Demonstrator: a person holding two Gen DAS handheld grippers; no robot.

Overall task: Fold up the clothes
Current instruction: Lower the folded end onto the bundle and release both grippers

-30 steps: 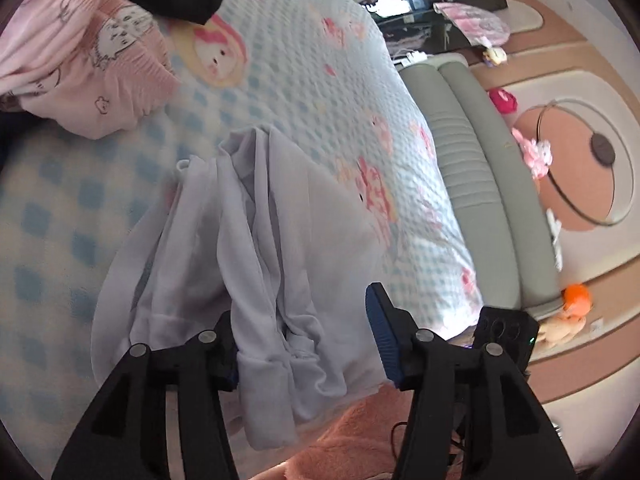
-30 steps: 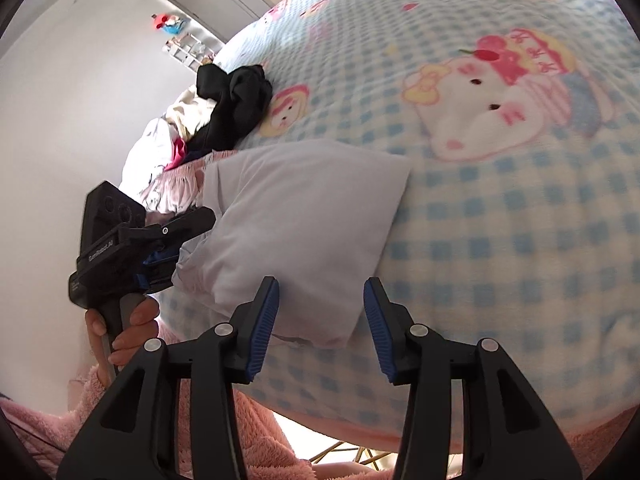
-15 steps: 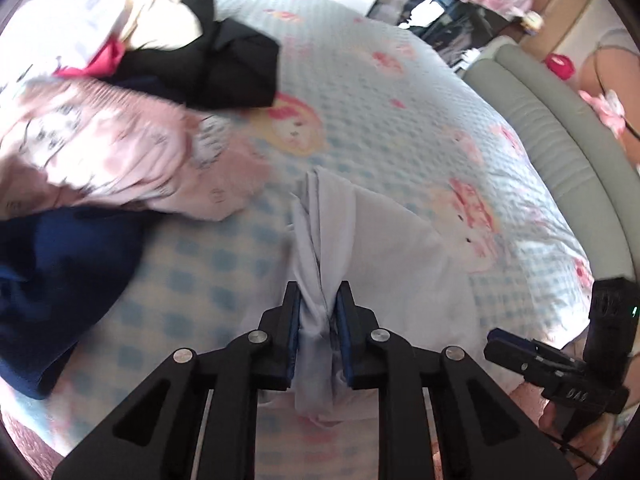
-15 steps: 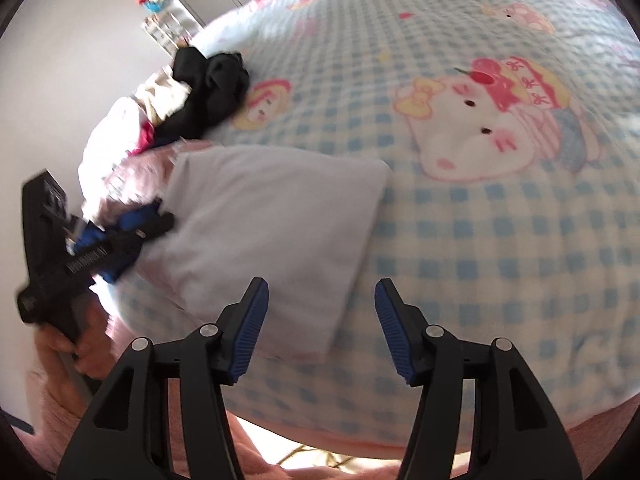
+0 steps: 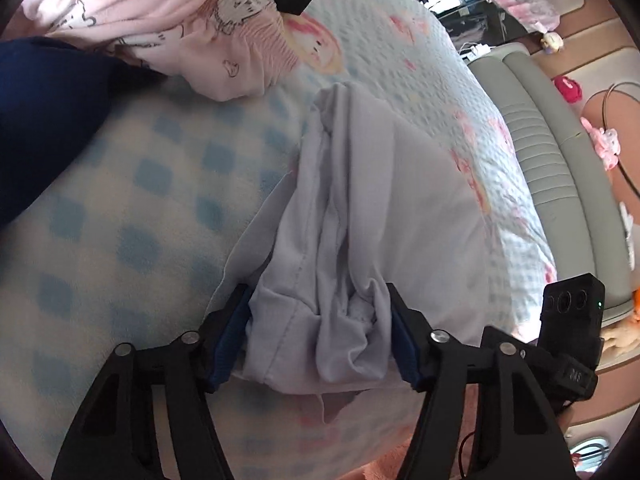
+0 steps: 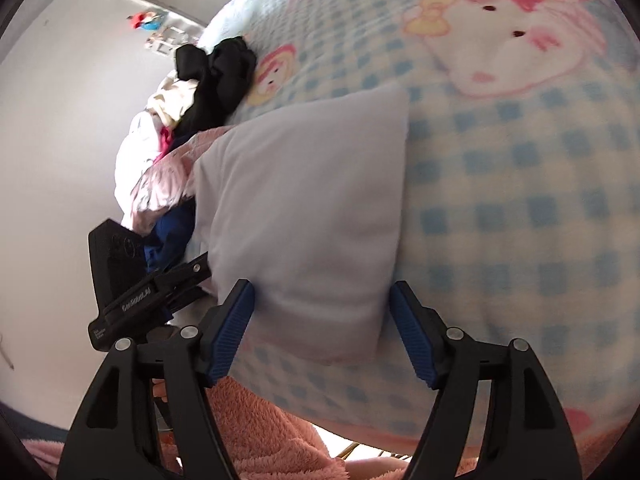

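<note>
With both pairs of fingers spread wide around the pale lilac folded garment (image 5: 384, 200), we judge next: close them, fold again.

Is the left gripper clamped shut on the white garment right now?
No: the left gripper is open, fingers either side of the bunched white garment.

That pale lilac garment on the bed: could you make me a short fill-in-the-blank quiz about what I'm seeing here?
1. The pale lilac garment lies on a checked blanket whose squares are white and ____.
2. Both the left gripper and the right gripper have their jaws ____.
3. The bunched end of the garment sits between the fingers of the ____ gripper.
4. Behind the garment lies a printed ____ garment.

Missing words: blue; open; left; pink
</note>
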